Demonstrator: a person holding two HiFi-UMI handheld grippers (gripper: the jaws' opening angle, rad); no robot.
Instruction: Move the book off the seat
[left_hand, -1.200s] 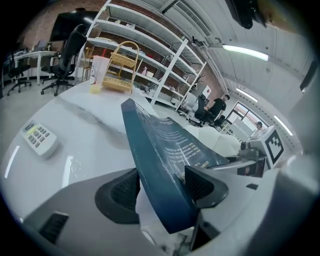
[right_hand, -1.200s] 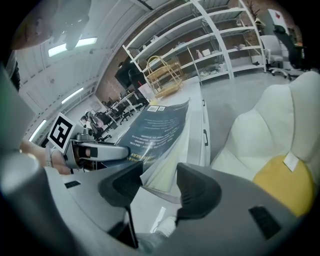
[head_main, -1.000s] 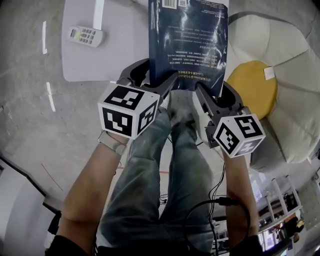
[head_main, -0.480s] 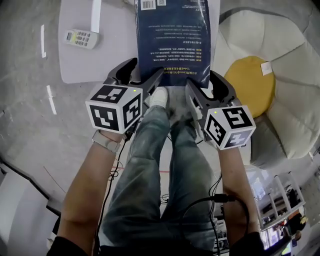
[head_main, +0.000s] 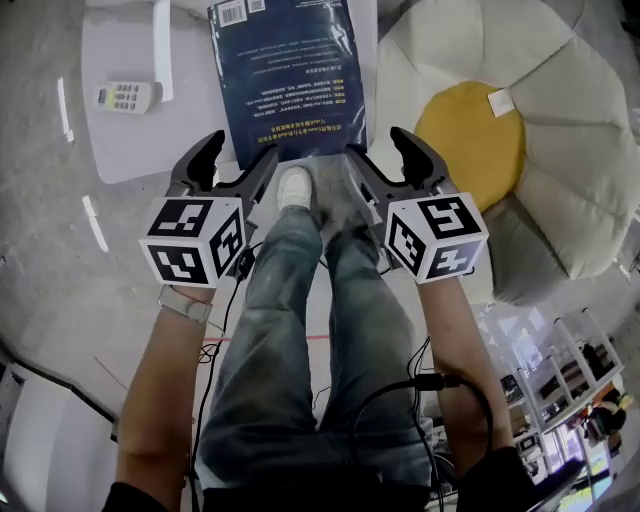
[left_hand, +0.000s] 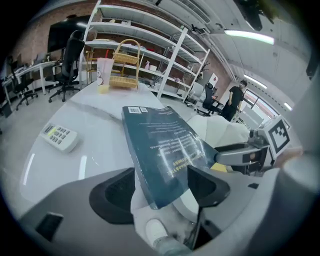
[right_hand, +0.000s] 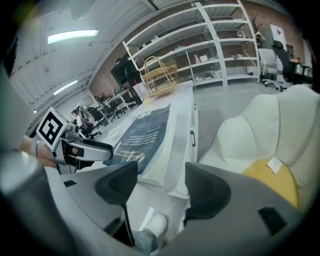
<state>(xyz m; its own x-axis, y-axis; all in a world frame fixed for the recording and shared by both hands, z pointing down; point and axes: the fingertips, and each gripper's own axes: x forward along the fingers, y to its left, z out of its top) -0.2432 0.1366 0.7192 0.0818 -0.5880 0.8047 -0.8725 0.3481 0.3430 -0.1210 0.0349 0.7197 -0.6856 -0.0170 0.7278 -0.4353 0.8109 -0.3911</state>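
Observation:
The dark blue book (head_main: 290, 75) lies back cover up on the white table (head_main: 130, 145), its near edge at the table's front. In the left gripper view the book (left_hand: 160, 142) has its near corner showing between the jaws, with neither pad touching it. My left gripper (head_main: 232, 165) is open, and its jaws have just been opening. My right gripper (head_main: 385, 160) is open too, its jaws also just opening, with nothing between them; in the right gripper view the book (right_hand: 142, 130) lies ahead to the left. The white egg-shaped seat (head_main: 560, 110) with a yellow centre (head_main: 470, 135) sits to the right.
A white remote (head_main: 125, 96) lies on the table left of the book. A wire basket (left_hand: 125, 65) stands at the table's far end, with shelving (left_hand: 150, 40) behind. The person's legs and a white shoe (head_main: 293, 188) are below, between the grippers.
Both grippers have come off the book's near corners and drawn back toward the person, jaws wider. The book now rests flat on the table.

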